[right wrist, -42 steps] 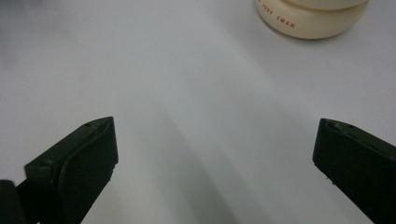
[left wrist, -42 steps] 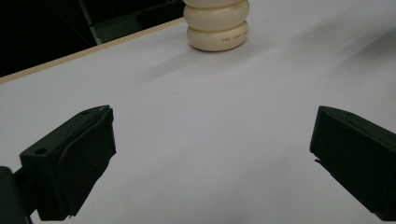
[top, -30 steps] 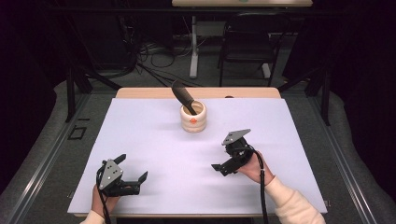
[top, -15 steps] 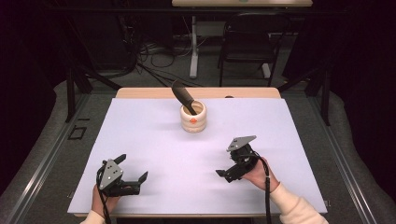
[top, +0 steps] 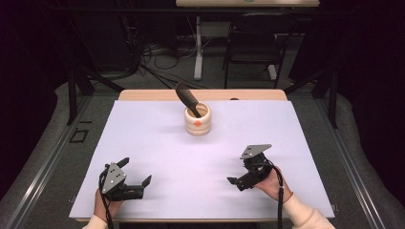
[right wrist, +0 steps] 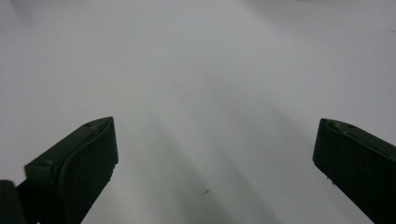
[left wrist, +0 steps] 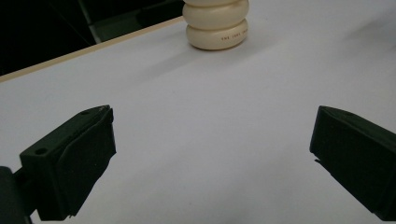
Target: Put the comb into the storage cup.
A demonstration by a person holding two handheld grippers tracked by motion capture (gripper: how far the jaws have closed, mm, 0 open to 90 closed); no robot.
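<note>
I am watching both units idling near the front edge of the table, well short of the pot.

Left hand-held gripper: released, jaws spread wide, nothing between them. In the left gripper view I am seeing the pot ahead, far off, bare table between.
Right hand-held gripper: also released, jaws wide and nothing held, tilted down toward the table surface.

The pot is sitting near the back edge of the table, at mid-width, with a dark pestle leaning out of it toward the back left.

Risks, as I am judging them:
- The pestle is leaning, not seated. Any knock on the pot rim or on the pestle's raised end could tip it out, or drag the pot over.
- The pot is close to the back edge; a push from the front could slide it off.
- The right unit is pointing low, so moving forward from there could scrape the jaws.

Room: open table on every side of the pot except behind it. Either unit is having a free run in from the front.
</note>
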